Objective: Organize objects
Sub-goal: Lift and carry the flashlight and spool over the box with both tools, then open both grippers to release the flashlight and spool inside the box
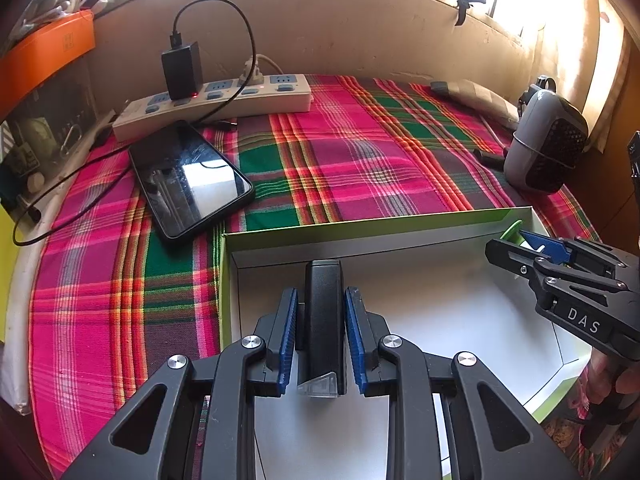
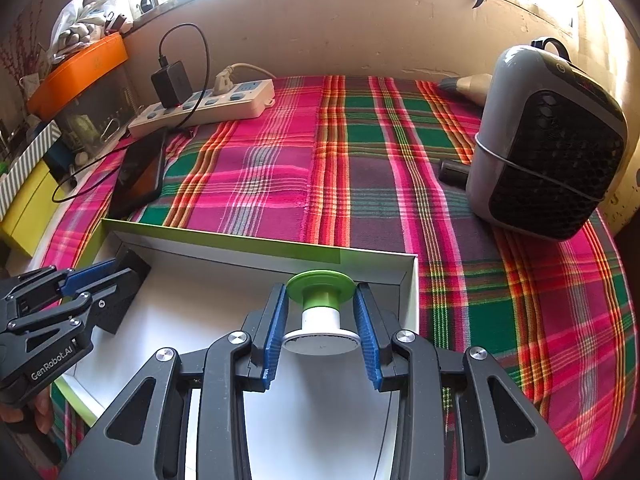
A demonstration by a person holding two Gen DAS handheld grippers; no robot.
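**Two grippers, two small items, one shallow box**

A black bar-shaped device (image 1: 324,320) with a clear plastic end sits between the blue pads of the left gripper (image 1: 322,300). The pads stand close on either side of it, narrowly parted, but a thin gap shows on each side in the left wrist view, so whether they press on it cannot be told. The device lies over the white floor of a shallow box (image 1: 304,232) with a green outer rim, near the box's far left corner.

The right gripper (image 2: 320,298) has its blue pads against the two discs of a green-and-white spool (image 2: 320,308), gripping it at the rims with the jaws only partly spread. The spool is over the far right corner of the same box (image 2: 224,240), its green disc just beside the back wall. Seen from the left wrist, that gripper (image 1: 520,246) reaches in from the right, with a hand (image 1: 612,376) on its handle.

The box rests on a pink, green and red plaid cloth (image 2: 360,168). Beyond the box's left corner lies a black phone (image 1: 190,178), screen up. Behind it a white power strip (image 1: 212,106) carries a black charger (image 1: 182,70). A grey portable speaker (image 2: 548,140) stands well apart to the right.
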